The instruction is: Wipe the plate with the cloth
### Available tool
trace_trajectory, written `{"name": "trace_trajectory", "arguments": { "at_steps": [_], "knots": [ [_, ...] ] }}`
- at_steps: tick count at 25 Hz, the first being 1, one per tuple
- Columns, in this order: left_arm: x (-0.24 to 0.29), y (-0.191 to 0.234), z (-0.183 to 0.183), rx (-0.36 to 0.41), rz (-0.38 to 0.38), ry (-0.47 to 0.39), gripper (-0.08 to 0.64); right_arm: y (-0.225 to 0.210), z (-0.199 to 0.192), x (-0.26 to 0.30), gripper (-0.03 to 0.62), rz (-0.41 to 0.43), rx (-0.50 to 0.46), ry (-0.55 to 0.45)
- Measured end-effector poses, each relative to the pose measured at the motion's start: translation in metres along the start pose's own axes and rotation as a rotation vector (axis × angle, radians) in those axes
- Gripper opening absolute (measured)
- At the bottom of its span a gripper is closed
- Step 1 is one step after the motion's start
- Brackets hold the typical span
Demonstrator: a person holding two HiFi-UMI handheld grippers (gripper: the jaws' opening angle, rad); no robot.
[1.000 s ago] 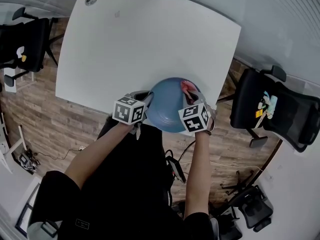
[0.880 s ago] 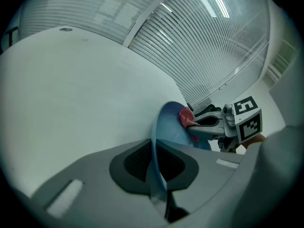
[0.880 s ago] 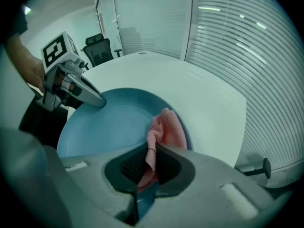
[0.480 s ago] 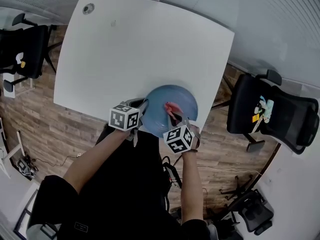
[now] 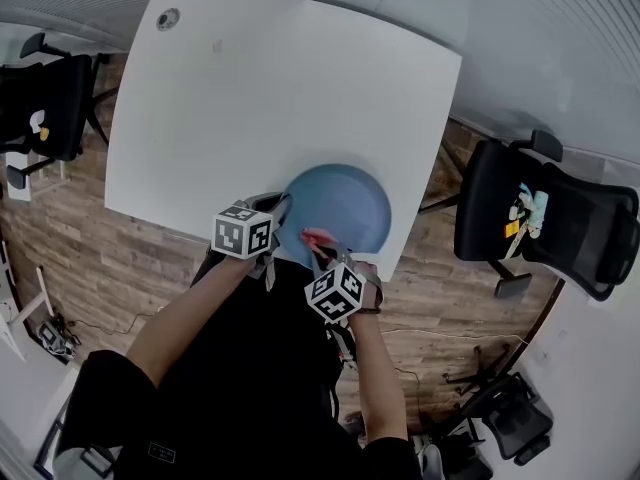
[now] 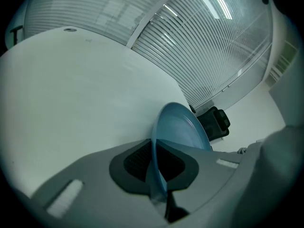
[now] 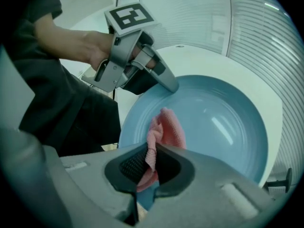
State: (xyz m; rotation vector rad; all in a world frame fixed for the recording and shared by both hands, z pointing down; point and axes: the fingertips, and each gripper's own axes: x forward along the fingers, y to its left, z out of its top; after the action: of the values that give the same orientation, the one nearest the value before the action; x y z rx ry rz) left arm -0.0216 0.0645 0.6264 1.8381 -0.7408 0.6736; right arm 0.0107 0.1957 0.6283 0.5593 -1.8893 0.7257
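Okay, hidden: near rim of the blue plate [image 5: 345, 208] covered in head view by the two marker cubes [image 5: 243, 233]; contact points unreadable from there.
Cut off: lower end of the pink cloth [image 7: 164, 129] lost behind the housing of the right gripper [image 7: 148, 167]; far side of the plate clipped by the lens edge in the right gripper view.
Hard to tell: whether the plate lies flat or is tipped up off the table, since the left gripper view shows it edge-on only.
Left gripper [image 6: 154, 164]: jaws almost together, clamped on the plate rim, rim running straight between the pads.
Right gripper: jaws pinched on the cloth, a fold caught between the pads, free end spread on the plate's inner face.
Plate location: near edge of the white table [image 5: 260, 88], toward its right corner – near-left part hanging past the edge, over dark clothes [image 5: 250, 368].
Cloth location: on the plate's near-left part, close to the left gripper's tips, apart from them.
Around: black office chair [image 5: 545, 218] well right of the table; second black chair [image 5: 45, 88] at left; wood-look floor [image 5: 70, 248]; slatted wall [image 6: 204, 42] behind the table; round grommet [image 5: 167, 18] at the far-left corner.
In the way: left gripper's tips on the rim, just beside the cloth.
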Motion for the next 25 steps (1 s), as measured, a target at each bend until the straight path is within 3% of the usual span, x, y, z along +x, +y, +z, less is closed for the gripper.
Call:
{"name": "trace_trajectory", "arguments": {
  "at_steps": [3, 8, 14, 25],
  "knots": [
    [0.000, 0.000, 0.000, 0.014, 0.002, 0.004, 0.017, 0.009, -0.008, 0.000, 0.023, 0.032, -0.008, 0.031],
    [0.001, -0.001, -0.001, 0.033, -0.005, 0.013, 0.017, 0.005, -0.024, -0.004, 0.023, 0.011, -0.038, 0.080],
    [0.001, -0.002, -0.001, 0.052, -0.015, 0.027, 0.015, -0.010, -0.027, -0.011, 0.023, 0.015, -0.015, 0.066],
    [0.002, -0.002, -0.001, 0.058, -0.016, 0.024, 0.017, -0.098, 0.004, -0.022, 0.023, -0.092, 0.026, 0.006]
  ]
}}
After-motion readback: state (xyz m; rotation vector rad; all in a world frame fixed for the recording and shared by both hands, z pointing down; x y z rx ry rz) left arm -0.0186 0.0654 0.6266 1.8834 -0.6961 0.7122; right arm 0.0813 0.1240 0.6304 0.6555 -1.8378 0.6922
